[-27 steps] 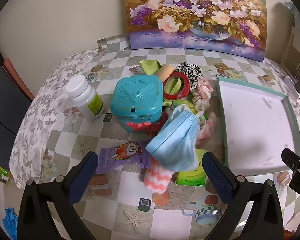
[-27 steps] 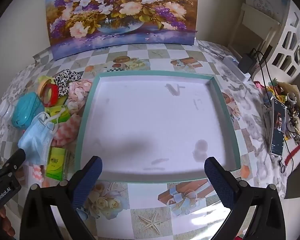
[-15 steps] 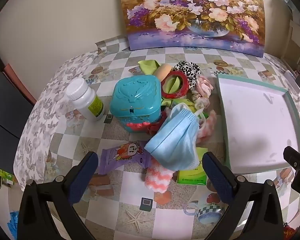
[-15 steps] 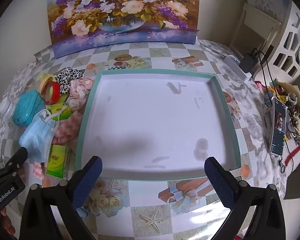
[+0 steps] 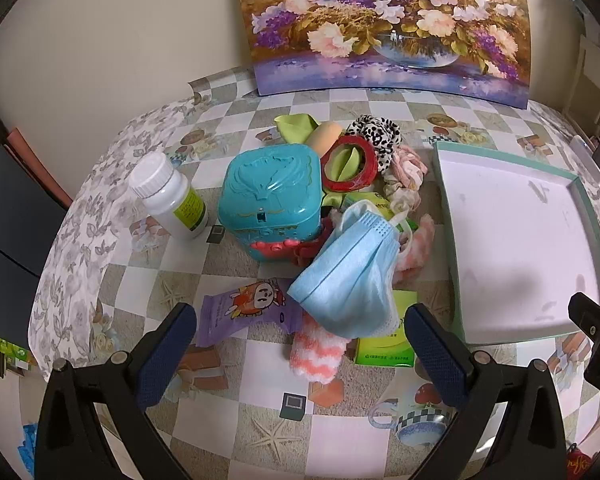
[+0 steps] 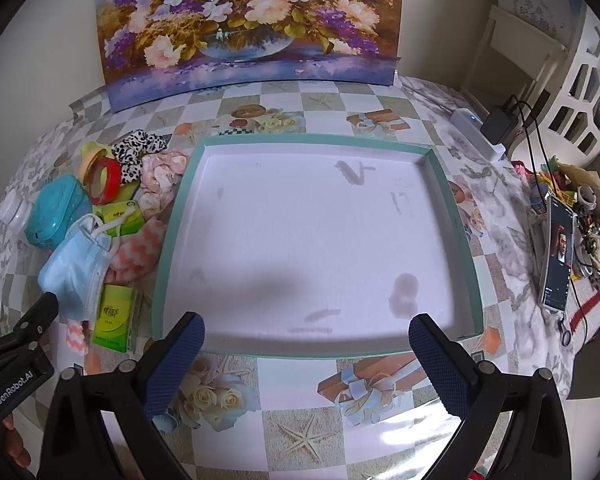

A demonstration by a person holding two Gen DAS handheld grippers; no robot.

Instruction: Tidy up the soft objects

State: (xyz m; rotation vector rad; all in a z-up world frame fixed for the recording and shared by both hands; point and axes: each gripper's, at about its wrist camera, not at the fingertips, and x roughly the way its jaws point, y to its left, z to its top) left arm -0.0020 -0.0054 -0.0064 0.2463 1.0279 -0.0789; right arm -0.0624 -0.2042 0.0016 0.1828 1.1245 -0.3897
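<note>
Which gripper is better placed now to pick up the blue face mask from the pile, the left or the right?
Left, probably. The left gripper is open and faces the blue face mask, which lies just beyond its fingers. The right gripper is open too, but faces the empty tray.

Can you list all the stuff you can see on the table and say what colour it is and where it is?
Paper face mask: one, light blue, top of the pile.
Plastic box: one, teal, left of the mask.
Pill bottle: one, white, left of the box.
Tape ring: one, red, behind the box.
Scrunchie: one, black-and-white spotted, pile's far end.
Fuzzy sock: one, pink-and-white, under the mask.
Shallow tray: one, white with teal rim, right of the pile.
Left gripper: black, open.
Right gripper: black, open.
</note>
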